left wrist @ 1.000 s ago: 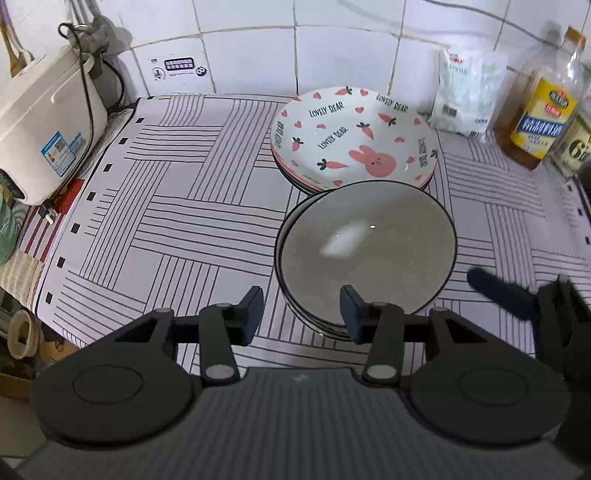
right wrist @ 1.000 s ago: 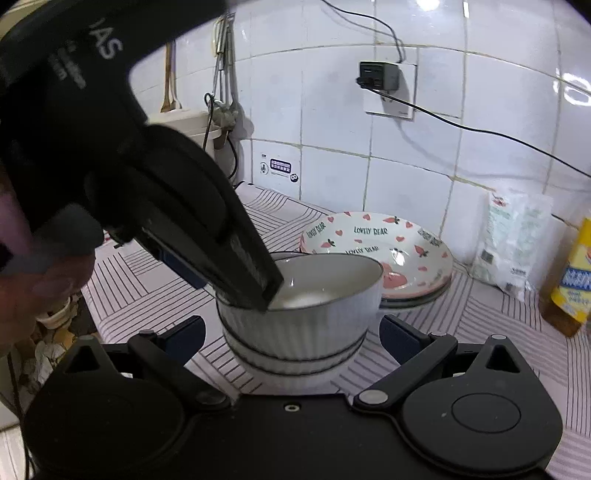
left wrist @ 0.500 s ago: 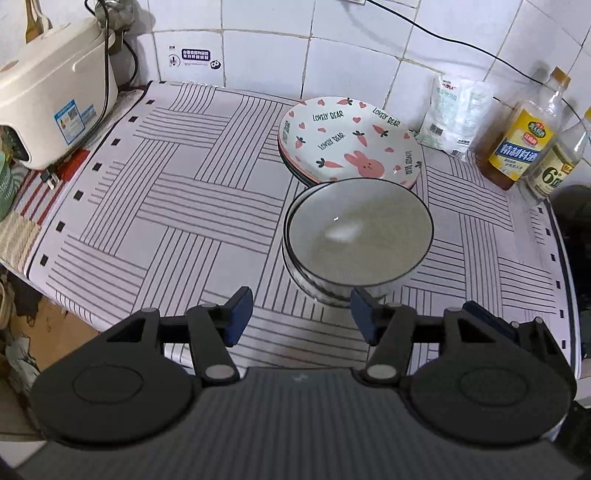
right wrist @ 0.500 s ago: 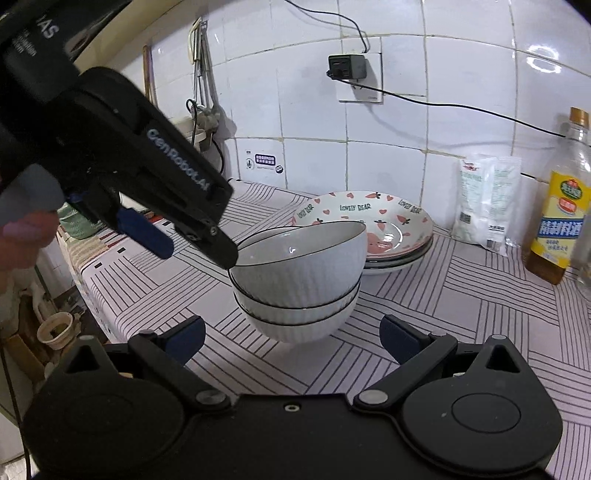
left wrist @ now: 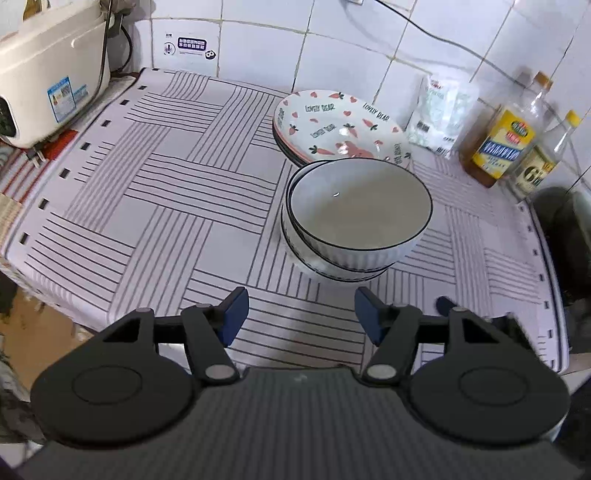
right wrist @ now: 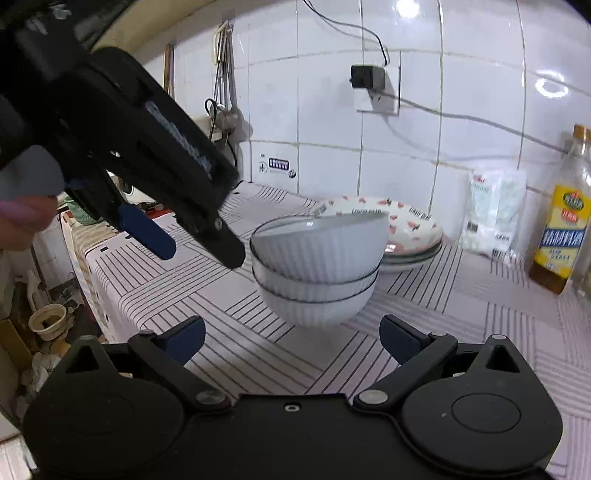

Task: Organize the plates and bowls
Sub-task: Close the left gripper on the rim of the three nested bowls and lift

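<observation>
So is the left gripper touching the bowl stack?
Apart. In the left wrist view the left gripper, jaws opening, has nothing between them; striped cloth shows before the bowl stack.

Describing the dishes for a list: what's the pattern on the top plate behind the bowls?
White top plate with carrots, hearts, a pink bunny; clearest in left wrist view.

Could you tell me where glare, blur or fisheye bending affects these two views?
Left wrist view: a small glint inside the top bowl, tile lines bowed, bottles slightly soft. Right wrist view: lamp glare on the wall tiles, the left gripper close and blurred.
</observation>
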The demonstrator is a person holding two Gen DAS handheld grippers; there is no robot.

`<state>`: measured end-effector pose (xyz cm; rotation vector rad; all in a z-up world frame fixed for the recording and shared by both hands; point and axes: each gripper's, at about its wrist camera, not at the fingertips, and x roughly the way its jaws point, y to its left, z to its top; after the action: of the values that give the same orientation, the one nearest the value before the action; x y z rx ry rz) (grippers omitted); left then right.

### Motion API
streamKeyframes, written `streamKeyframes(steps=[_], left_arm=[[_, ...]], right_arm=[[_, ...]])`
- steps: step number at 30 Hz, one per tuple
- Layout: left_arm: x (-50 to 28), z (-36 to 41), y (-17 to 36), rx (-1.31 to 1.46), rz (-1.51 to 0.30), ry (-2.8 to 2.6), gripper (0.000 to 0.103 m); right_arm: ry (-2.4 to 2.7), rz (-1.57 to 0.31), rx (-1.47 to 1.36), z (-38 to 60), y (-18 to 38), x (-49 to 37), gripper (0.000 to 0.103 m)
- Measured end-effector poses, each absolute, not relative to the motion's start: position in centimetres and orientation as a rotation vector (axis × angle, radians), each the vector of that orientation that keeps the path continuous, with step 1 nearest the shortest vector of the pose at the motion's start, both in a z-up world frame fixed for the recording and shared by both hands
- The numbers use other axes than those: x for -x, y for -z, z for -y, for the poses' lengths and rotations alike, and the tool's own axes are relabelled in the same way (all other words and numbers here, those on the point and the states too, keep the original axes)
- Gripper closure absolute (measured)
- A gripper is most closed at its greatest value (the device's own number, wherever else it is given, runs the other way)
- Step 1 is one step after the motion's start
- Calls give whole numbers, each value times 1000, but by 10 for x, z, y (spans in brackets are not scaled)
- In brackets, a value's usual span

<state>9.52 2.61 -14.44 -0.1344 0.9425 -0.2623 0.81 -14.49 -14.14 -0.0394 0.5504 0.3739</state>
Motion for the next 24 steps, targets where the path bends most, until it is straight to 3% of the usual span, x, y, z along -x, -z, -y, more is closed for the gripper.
streamKeyframes(steps=[13, 24], left_arm=[[-132, -44, 164, 395, -908, 340, 36], [-164, -30, 196, 360, -928, 345, 35]], right_arm=[[-354, -647, -47, 133, 184, -63, 1], [-339, -643, -100, 134, 196, -96, 1]])
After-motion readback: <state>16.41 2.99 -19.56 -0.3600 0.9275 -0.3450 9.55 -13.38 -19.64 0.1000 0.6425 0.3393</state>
